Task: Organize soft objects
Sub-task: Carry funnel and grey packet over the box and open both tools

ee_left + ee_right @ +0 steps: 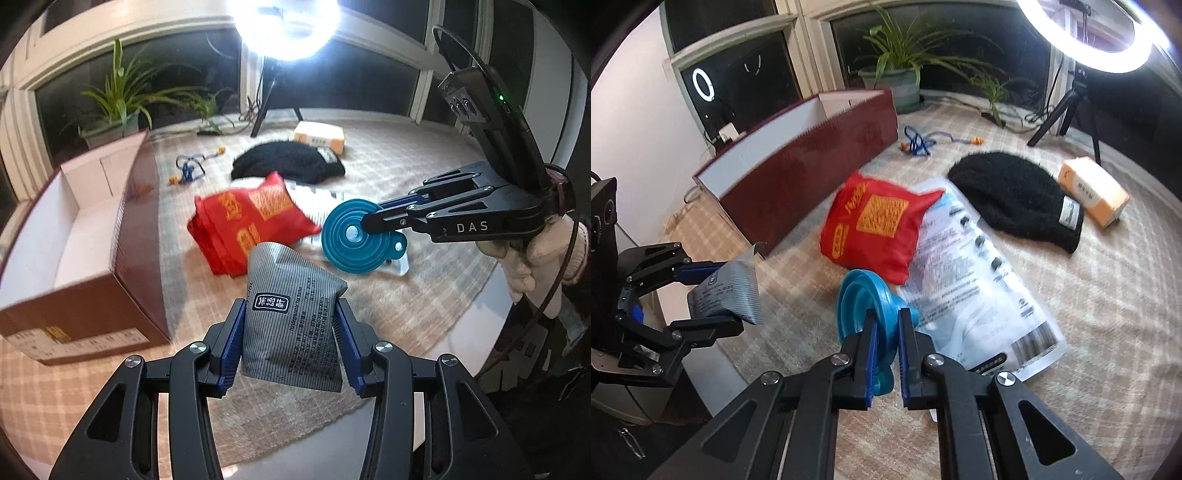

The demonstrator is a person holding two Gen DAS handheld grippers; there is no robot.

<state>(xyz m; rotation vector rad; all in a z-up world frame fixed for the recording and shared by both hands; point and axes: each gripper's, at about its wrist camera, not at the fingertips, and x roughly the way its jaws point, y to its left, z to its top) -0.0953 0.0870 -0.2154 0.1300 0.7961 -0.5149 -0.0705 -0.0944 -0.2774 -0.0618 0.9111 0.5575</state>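
Observation:
My left gripper (291, 310) is shut on a grey striped pouch (295, 314) and holds it above the mat; it also shows in the right wrist view (727, 295). My right gripper (886, 321) is shut on a teal collapsible funnel (866, 302), lifted above the mat; the funnel shows in the left wrist view (351, 236) too. A red bag (247, 221) lies in the middle, next to a white plastic packet (979, 295). A black fuzzy hat (1019, 195) lies behind. An open brown box (92, 236) stands at the left.
An orange tissue pack (1093, 190) lies beyond the hat. A blue cord with orange ends (923, 142) lies near the box's far end. Potted plants (897, 74) and a ring light on a tripod (1082, 33) stand by the window.

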